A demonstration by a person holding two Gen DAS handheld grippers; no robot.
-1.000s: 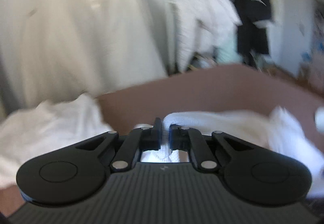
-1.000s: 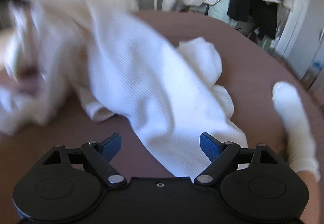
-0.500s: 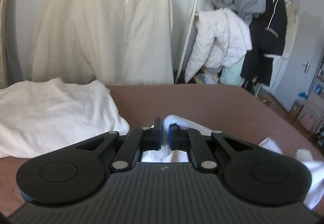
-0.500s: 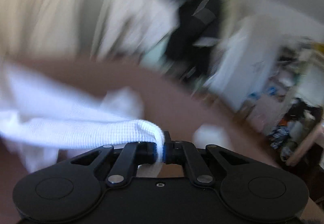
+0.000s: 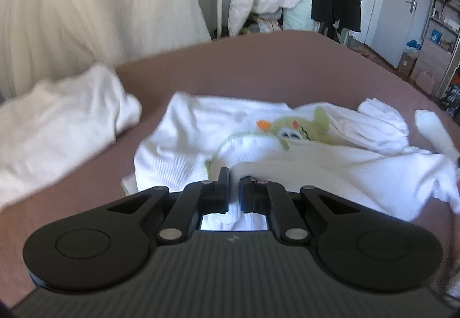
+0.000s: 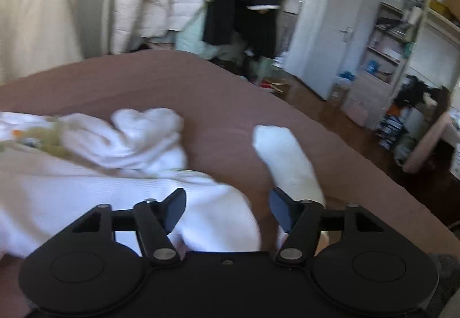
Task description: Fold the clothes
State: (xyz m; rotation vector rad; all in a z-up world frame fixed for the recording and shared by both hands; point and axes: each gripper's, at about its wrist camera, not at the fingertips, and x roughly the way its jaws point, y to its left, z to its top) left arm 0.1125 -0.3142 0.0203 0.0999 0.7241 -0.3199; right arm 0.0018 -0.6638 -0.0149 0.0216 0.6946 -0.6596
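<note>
bare brown bedspread (image 6: 218,94) beyond garment (image 6: 115,197)

No readable text, labels, brands or numbers anywhere; frames too blurred for any lettering.

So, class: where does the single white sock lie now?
In the right wrist view the white sock lies on the brown bed, right of the white garment, just beyond the right gripper, whose jaws are opening.

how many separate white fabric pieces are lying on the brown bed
3 that I can tell apart: a crumpled white cloth at the left, the white garment with the green cartoon print in the middle, and a small white sock at the right. More may be bunched within the middle pile.
</note>
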